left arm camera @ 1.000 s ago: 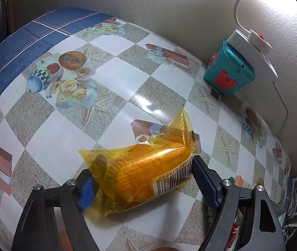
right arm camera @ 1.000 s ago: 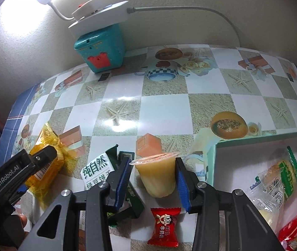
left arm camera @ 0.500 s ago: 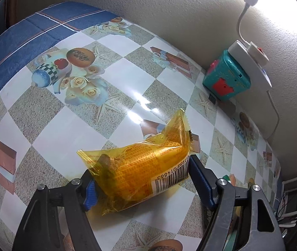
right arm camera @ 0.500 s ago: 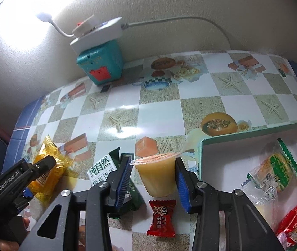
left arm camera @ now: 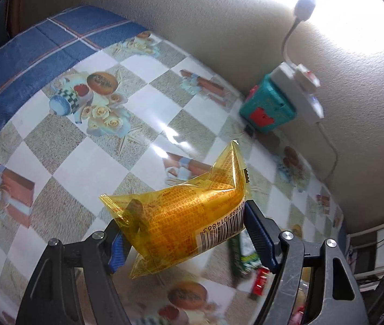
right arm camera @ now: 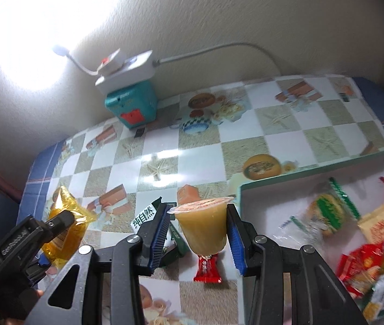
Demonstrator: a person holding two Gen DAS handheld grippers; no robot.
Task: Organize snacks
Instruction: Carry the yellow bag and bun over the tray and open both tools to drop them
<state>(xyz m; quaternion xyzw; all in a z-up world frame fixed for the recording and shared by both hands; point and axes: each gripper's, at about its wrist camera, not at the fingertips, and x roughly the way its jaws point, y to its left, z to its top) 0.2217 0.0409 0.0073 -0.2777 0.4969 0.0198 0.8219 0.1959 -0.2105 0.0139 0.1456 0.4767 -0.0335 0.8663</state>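
Note:
My left gripper (left arm camera: 183, 233) is shut on a yellow snack packet (left arm camera: 181, 219) with a barcode and holds it above the table. It also shows in the right wrist view (right arm camera: 62, 227), at the left. My right gripper (right arm camera: 197, 230) is shut on a yellow jelly cup (right arm camera: 202, 224) with a foil lid, held above the table. A green-rimmed white box (right arm camera: 313, 170) at the right holds several wrapped snacks (right arm camera: 327, 211). A green and white packet (right arm camera: 148, 216) and a red candy (right arm camera: 206, 268) lie on the table under the right gripper.
A teal box (right arm camera: 131, 105) with a white power strip (right arm camera: 125, 67) on top stands against the back wall, with a bright lamp (right arm camera: 59, 50) plugged in. The checked tablecloth (right arm camera: 246, 140) covers the table. The green packet (left arm camera: 243, 254) and red candy (left arm camera: 259, 284) show in the left wrist view.
Both grippers have risen with their loads. The left one has lifted the yellow packet off the table and the view has swung right. The right one holds the cup higher, with more of the box showing.

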